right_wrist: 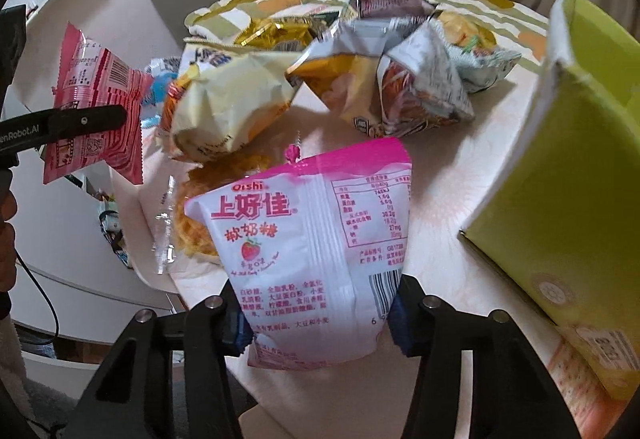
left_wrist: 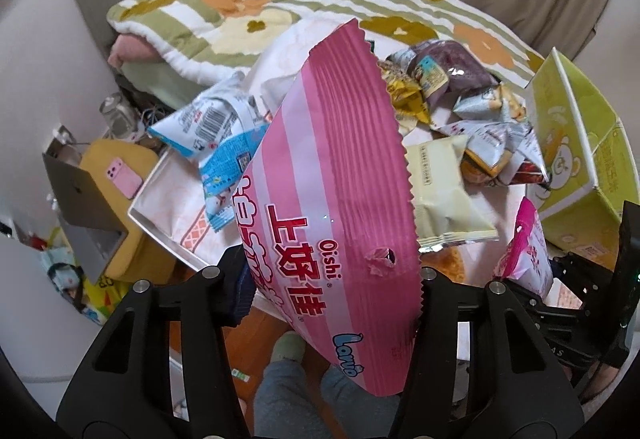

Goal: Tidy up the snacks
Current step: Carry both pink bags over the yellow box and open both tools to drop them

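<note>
While the left gripper (left_wrist: 328, 303) is clamped on a pink-striped Oishi snack bag (left_wrist: 332, 199) held in the air, the right gripper (right_wrist: 320, 319) is clamped on a pink-and-white Oishi strawberry candy pouch (right_wrist: 316, 239) above the pale bench (right_wrist: 452, 175). Beyond both lies a heap of crumpled snack packets (right_wrist: 360, 79); right of them stands a yellow-green cardboard box (right_wrist: 576, 167).
</note>
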### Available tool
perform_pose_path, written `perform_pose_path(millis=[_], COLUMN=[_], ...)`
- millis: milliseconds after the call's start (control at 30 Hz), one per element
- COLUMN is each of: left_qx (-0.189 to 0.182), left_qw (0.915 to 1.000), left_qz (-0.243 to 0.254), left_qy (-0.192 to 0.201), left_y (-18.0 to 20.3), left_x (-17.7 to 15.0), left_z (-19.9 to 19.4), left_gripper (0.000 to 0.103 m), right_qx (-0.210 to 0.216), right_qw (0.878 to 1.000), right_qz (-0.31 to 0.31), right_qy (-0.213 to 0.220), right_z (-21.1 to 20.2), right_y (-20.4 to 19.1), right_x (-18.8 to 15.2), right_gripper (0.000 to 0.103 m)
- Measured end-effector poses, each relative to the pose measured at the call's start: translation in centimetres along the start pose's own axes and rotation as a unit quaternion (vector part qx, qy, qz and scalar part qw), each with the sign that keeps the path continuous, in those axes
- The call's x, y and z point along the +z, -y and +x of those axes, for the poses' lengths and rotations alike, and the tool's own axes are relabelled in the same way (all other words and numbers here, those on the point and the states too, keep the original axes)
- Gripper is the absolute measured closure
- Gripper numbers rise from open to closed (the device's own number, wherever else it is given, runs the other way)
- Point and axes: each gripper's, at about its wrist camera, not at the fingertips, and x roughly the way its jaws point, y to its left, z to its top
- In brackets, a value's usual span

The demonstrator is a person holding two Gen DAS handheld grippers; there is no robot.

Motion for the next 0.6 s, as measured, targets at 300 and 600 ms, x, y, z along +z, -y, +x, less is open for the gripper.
perform_pose_path(millis=[300, 600], left_qx=[-0.012, -0.067], left_qw=[0.9978, 0.9852], left_qz=[0.022, 0.103], left_qy=[0.061, 0.12], left_y=[2.3, 10.3], left_x=[3.1, 8.1], left_z=[-6.7, -10.9], left_gripper=[0.055, 0.055], right_qx=[0.004, -0.05], right_qw=[0.998, 0.984], right_qz=[0.007, 0.067], right_qy=[0.069, 0.156], right_z=[-7.3, -15.2], right_y=[-1.4, 0.8], right_x=[0.8, 1.4], right_gripper=[0.055, 0.055])
